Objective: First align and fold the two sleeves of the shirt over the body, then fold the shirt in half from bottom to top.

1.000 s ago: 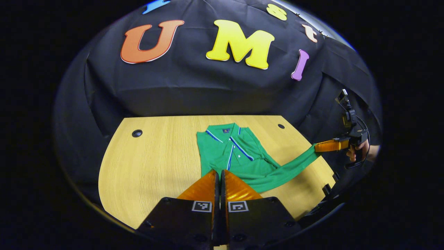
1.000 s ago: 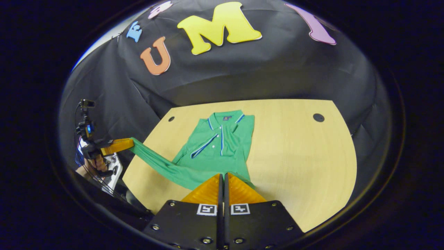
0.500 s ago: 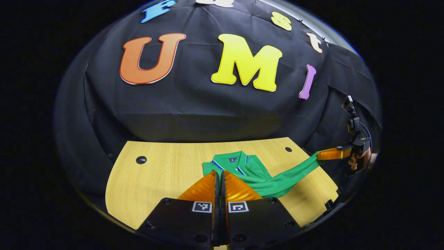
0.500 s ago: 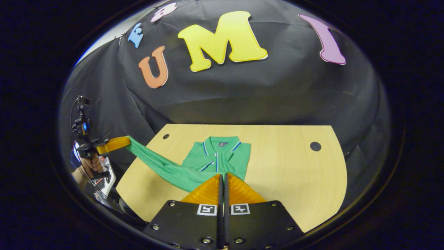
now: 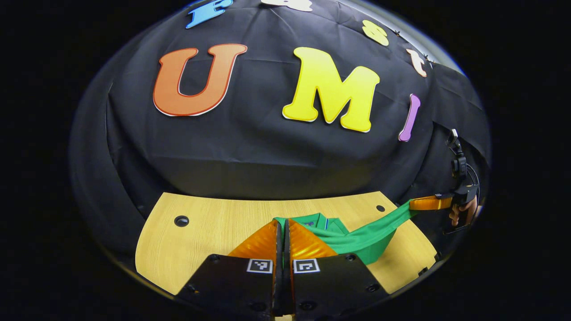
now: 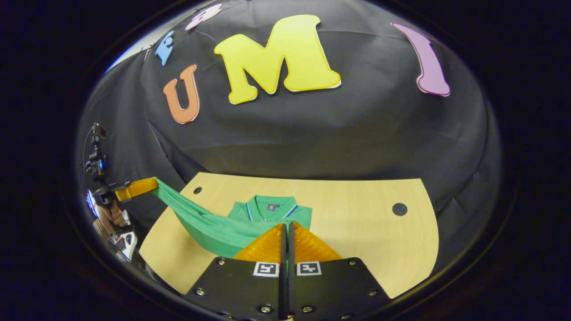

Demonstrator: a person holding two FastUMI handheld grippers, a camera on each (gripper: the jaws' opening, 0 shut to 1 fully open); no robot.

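The green shirt (image 5: 366,238) lies on the wooden table (image 5: 200,227) with its blue-striped collar (image 5: 312,219) at the far side. Its near edge is lifted into a taut band between the two grippers. My left gripper (image 5: 282,223) is shut on one end of that band. At the far right of the left gripper view, my right gripper (image 5: 412,204) pinches the other end. In the right gripper view, my right gripper (image 6: 287,225) is shut on the shirt (image 6: 200,223), just short of the collar (image 6: 270,207). The left gripper (image 6: 154,183) holds the band at the far left. My fingers hide the shirt's body.
The table (image 6: 366,232) has round cable holes near its far corners (image 5: 181,220) (image 6: 399,208). A hand (image 5: 464,211) grips the right gripper's handle beyond the table's right edge. Black cloth hangs close behind the table.
Both grippers have risen and moved forward toward the collar, carrying the shirt's near edge. The raised band now hangs over the body, and less of the flat shirt shows.
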